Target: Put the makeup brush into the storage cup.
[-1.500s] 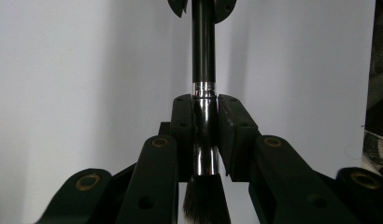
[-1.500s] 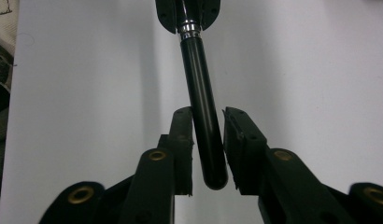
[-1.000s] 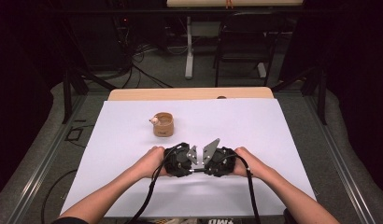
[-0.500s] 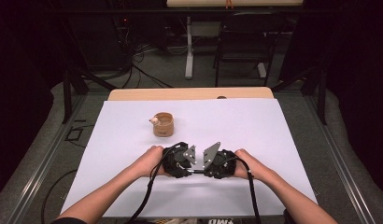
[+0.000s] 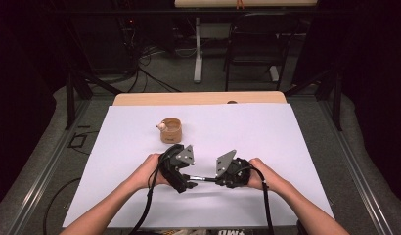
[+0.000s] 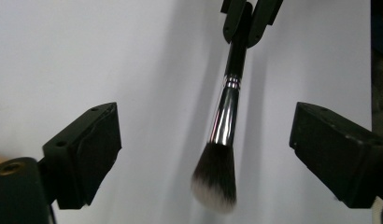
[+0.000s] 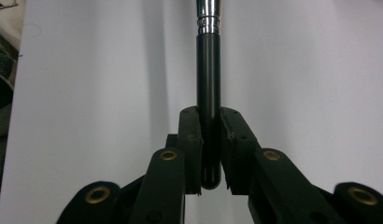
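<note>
Beyond the brush (image 6: 225, 126), clamped by right fingers (image 7: 210, 135), left fingers (image 6: 91, 154) just opened, stands a cup (image 5: 170, 130).

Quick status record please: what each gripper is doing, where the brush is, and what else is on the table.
held item: makeup brush, black handle, silver ferrule, dark bristles
right gripper: shut on the brush handle end
left gripper: open, jaws have just been opening; bristle end between the fingers, untouched
brush pose: roughly level above the sheet, spanning between the two grippers
other item: small tan cup, behind the left gripper, apart from it
surface: white sheet on the table
</note>
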`<action>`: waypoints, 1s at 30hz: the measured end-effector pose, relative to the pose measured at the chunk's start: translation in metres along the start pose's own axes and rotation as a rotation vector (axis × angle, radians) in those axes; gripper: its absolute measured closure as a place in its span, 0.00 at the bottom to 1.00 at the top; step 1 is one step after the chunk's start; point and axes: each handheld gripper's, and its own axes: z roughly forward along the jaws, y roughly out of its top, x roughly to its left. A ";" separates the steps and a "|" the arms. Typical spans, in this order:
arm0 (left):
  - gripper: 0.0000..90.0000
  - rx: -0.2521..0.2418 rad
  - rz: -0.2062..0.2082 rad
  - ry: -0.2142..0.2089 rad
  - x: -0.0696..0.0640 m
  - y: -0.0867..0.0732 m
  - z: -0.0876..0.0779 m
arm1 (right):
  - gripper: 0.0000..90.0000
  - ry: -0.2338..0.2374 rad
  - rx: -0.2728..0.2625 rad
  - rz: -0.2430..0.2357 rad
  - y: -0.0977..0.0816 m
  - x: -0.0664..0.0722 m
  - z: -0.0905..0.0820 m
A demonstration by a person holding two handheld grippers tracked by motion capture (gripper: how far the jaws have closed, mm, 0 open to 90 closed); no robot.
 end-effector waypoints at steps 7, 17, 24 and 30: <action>0.02 -0.084 -0.086 0.063 0.001 -0.019 -0.011 | 0.88 -0.027 -0.043 0.035 -0.006 -0.001 -0.006; 0.00 -0.173 -0.155 0.107 -0.003 -0.043 -0.015 | 0.88 -0.052 -0.088 0.083 -0.014 -0.002 -0.011; 0.00 -0.209 -0.202 0.123 -0.002 -0.050 -0.013 | 0.88 -0.061 -0.114 0.104 -0.019 0.001 -0.012; 0.00 -0.255 -0.226 0.137 -0.002 -0.056 -0.015 | 0.88 -0.070 -0.160 0.136 -0.020 0.001 -0.014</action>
